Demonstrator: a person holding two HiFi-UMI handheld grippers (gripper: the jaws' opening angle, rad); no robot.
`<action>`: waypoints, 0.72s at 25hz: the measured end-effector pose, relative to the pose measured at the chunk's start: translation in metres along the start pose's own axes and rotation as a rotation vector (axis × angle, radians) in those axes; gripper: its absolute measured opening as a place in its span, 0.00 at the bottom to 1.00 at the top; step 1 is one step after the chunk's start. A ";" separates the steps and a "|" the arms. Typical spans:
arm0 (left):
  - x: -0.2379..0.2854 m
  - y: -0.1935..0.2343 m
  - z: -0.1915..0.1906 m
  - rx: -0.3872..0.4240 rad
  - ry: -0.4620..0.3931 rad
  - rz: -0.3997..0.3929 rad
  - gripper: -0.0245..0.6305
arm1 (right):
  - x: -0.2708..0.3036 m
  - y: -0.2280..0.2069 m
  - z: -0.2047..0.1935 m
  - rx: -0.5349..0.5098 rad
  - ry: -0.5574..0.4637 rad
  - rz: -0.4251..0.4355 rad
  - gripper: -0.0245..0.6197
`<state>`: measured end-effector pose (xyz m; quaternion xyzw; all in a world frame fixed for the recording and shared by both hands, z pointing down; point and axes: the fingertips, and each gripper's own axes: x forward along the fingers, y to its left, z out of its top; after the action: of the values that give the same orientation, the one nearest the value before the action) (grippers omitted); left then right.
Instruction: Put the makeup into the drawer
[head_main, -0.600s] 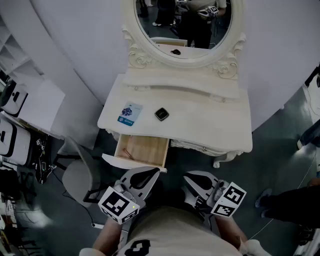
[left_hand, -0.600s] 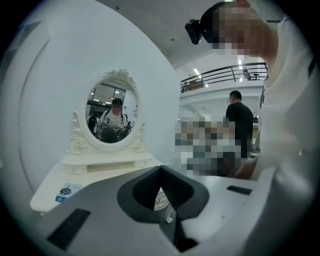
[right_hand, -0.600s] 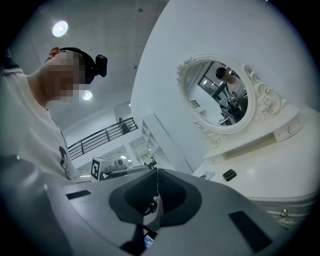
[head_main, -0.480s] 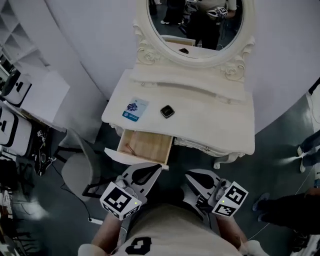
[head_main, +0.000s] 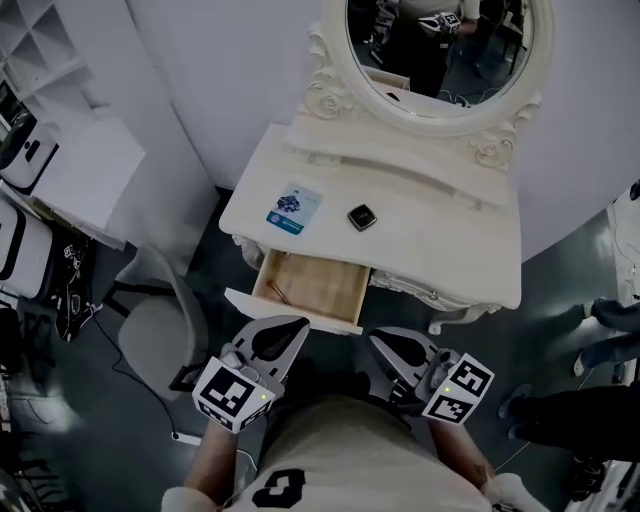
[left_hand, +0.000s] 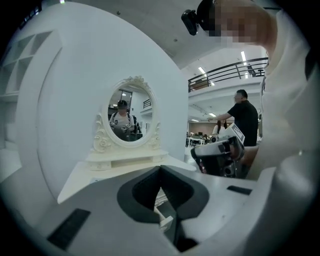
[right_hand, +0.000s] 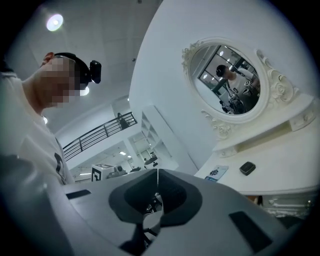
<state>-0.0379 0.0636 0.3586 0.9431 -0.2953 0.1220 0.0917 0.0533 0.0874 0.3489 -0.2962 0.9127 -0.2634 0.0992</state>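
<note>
A small black makeup compact (head_main: 361, 217) lies on the white vanity top (head_main: 450, 240), right of a blue and white card (head_main: 294, 209). The right gripper view also shows the compact (right_hand: 247, 168) and the card (right_hand: 216, 172). Below the top, the wooden drawer (head_main: 312, 288) stands pulled out, with a small thin item (head_main: 278, 291) on its floor. My left gripper (head_main: 297, 325) and right gripper (head_main: 376, 339) hover close to my body, just in front of the drawer. Both are shut, with nothing between their jaws (left_hand: 160, 170) (right_hand: 157, 172).
An oval mirror (head_main: 440, 45) with an ornate frame rises at the back of the vanity. A grey chair (head_main: 160, 340) stands to the left, beside white shelving (head_main: 60, 150). A person's legs (head_main: 600, 400) are at the right. The curved white wall (left_hand: 60, 100) is behind.
The head view has swung, so the vanity and drawer now sit further right in the frame. Both grippers stay shut and near my body.
</note>
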 end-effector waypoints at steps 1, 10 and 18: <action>-0.007 0.011 -0.003 0.005 0.002 0.006 0.12 | 0.011 0.004 -0.002 0.009 0.003 0.005 0.08; -0.040 0.085 -0.018 0.016 0.004 -0.016 0.12 | 0.093 0.018 -0.025 -0.025 0.102 -0.053 0.08; -0.005 0.116 -0.035 0.109 0.107 -0.061 0.12 | 0.115 0.002 -0.033 0.002 0.136 -0.102 0.08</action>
<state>-0.1151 -0.0193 0.4024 0.9474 -0.2539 0.1852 0.0597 -0.0506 0.0343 0.3725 -0.3234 0.9008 -0.2886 0.0238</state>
